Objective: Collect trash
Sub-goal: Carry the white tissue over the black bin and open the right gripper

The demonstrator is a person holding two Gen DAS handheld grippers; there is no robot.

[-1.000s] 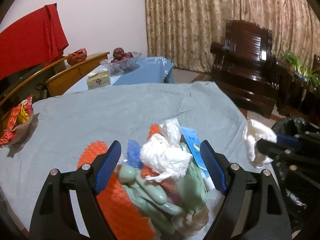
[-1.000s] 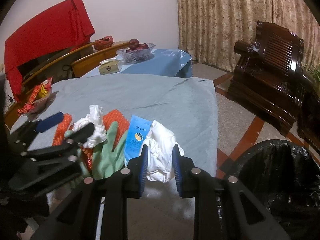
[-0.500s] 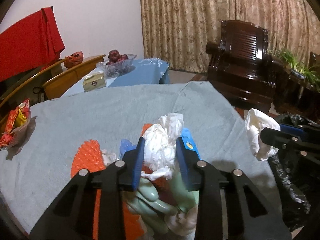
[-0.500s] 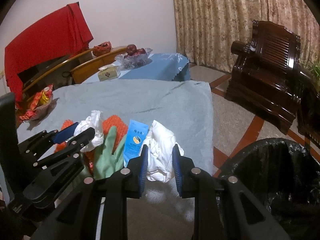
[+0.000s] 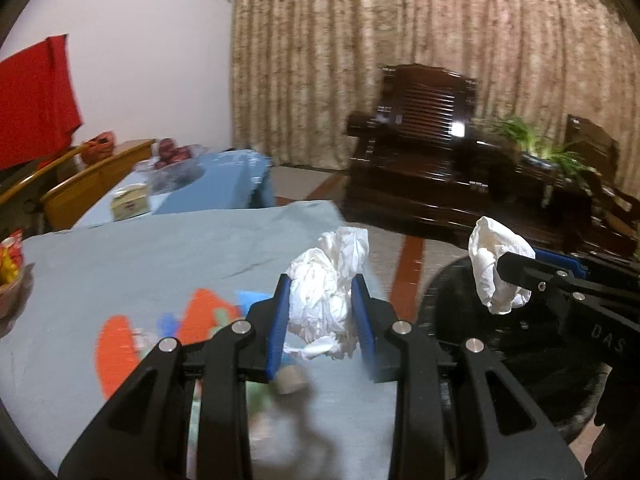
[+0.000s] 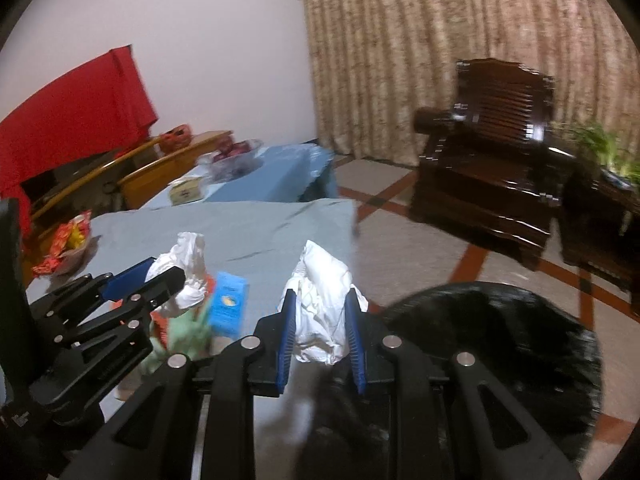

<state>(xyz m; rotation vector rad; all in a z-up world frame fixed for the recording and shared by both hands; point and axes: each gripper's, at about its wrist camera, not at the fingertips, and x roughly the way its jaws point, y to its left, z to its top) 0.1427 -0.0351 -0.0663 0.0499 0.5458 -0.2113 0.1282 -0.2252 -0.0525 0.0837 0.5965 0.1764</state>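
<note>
My left gripper [image 5: 321, 312] is shut on a crumpled white tissue [image 5: 326, 280] and holds it above the right edge of the grey-blue tablecloth [image 5: 120, 256]. My right gripper [image 6: 321, 322] is shut on a second white tissue wad [image 6: 322, 292], held near the rim of the black-lined trash bin [image 6: 500, 340]. The right gripper and its wad also show in the left wrist view [image 5: 494, 266], over the bin [image 5: 520, 356]. On the cloth lie orange and green gloves [image 5: 120, 344] and a blue packet [image 6: 228, 304].
A snack bag [image 6: 66, 240] sits at the table's left edge. Behind is a blue-covered table with a fruit bowl [image 6: 236, 156] and a tissue box [image 6: 185, 192]. A dark wooden armchair [image 6: 492, 184] and a plant [image 5: 532, 140] stand on the right.
My left gripper closed on the tissue, lifted it off the pile and swung right toward the bin. My right gripper carried its wad up and right to the bin's rim.
</note>
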